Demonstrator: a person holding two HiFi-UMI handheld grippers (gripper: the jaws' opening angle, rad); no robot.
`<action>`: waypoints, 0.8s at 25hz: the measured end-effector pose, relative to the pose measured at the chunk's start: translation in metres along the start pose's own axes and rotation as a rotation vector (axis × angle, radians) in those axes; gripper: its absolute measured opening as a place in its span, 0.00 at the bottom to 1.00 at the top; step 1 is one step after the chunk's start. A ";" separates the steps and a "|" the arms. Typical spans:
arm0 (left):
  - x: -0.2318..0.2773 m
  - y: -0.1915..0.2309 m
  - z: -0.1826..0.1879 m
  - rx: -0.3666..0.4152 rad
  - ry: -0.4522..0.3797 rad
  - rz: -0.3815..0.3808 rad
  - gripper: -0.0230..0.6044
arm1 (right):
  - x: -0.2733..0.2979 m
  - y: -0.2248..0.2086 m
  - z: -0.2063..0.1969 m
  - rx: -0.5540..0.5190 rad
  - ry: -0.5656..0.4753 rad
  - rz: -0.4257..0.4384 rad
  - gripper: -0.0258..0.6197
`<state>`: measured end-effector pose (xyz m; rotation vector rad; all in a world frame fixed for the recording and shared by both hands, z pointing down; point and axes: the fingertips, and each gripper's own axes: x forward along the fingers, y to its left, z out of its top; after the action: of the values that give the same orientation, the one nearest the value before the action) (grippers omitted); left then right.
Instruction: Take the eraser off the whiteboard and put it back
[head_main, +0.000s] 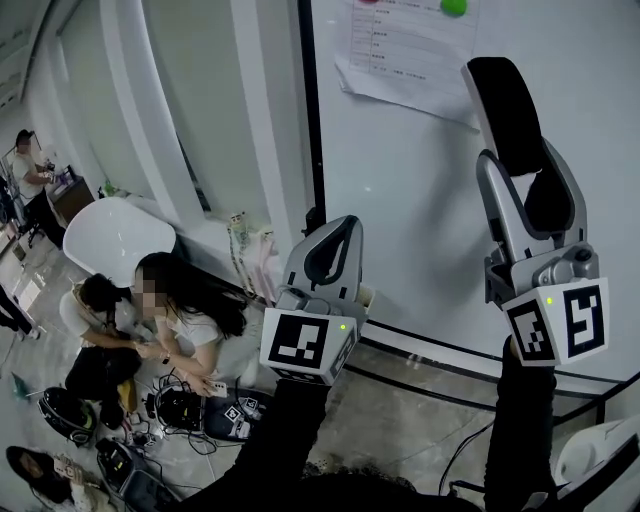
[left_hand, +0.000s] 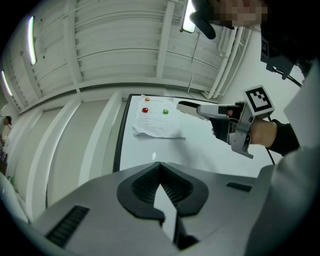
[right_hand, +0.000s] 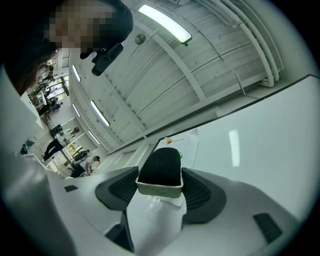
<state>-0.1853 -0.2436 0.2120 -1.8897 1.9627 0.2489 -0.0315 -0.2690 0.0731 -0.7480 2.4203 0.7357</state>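
Observation:
The eraser (head_main: 505, 110), a white body with black felt, is held upright in front of the whiteboard (head_main: 420, 200) at the right of the head view. My right gripper (head_main: 525, 185) is shut on its lower part. In the right gripper view the eraser (right_hand: 160, 170) sits between the two pads of that gripper (right_hand: 160, 182), felt side up. My left gripper (head_main: 345, 222) hangs lower and to the left, near the board's black edge, shut with nothing in it. In the left gripper view, its tips (left_hand: 160, 167) meet, and the eraser (left_hand: 197, 107) shows beyond them.
A paper sheet (head_main: 400, 60) hangs on the board under a green magnet (head_main: 453, 7); a red magnet (left_hand: 145, 110) sits beside it. Below left, people (head_main: 170, 310) sit on the floor among cables and devices (head_main: 190, 410), near a white chair (head_main: 110, 235).

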 end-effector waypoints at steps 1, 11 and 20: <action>-0.001 0.006 -0.001 -0.001 0.001 0.003 0.05 | 0.002 0.007 -0.001 0.000 0.000 0.007 0.47; -0.014 0.048 -0.008 -0.014 0.008 0.007 0.05 | 0.012 0.065 -0.031 0.022 0.027 0.077 0.47; -0.021 0.070 -0.017 -0.013 0.026 -0.008 0.05 | 0.008 0.107 -0.078 0.064 0.084 0.122 0.47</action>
<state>-0.2572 -0.2263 0.2253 -1.9177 1.9749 0.2367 -0.1270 -0.2450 0.1622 -0.6222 2.5714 0.6816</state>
